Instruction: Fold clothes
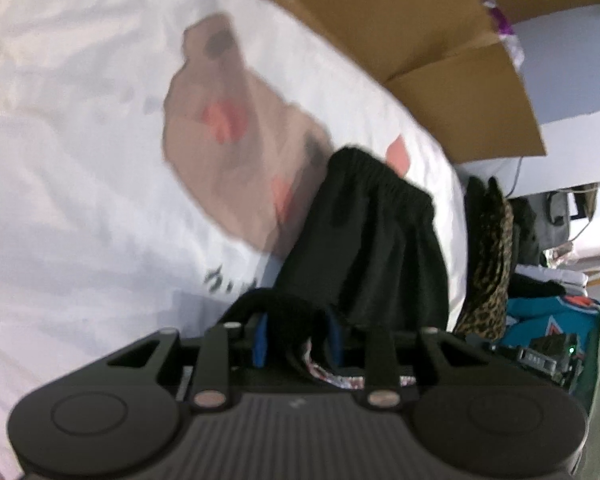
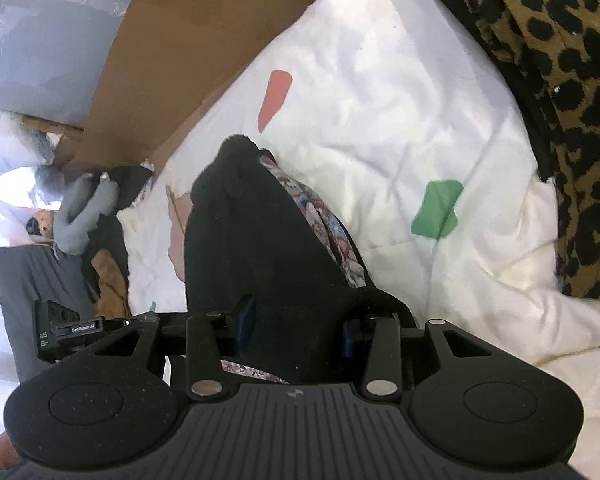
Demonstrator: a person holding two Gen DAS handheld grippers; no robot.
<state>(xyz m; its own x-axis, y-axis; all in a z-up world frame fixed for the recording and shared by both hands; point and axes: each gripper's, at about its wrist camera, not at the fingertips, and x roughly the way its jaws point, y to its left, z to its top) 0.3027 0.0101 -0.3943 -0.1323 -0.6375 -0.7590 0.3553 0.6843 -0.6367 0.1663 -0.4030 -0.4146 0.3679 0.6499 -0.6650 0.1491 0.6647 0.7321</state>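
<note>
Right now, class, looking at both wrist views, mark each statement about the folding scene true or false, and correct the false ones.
1. The left gripper grips a black garment. True.
2. The right gripper is open and holds nothing. False: its fingers are shut on the black garment.
3. The white bedding is plain, with no print. False: it carries a brown animal print and green and pink patches.
4. A leopard-print fabric lies beside the bedding. True.
5. Brown cardboard stands behind the bedding. True.

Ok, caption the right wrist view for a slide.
Right gripper shut on black garment with floral lining, above white printed quilt.
</note>
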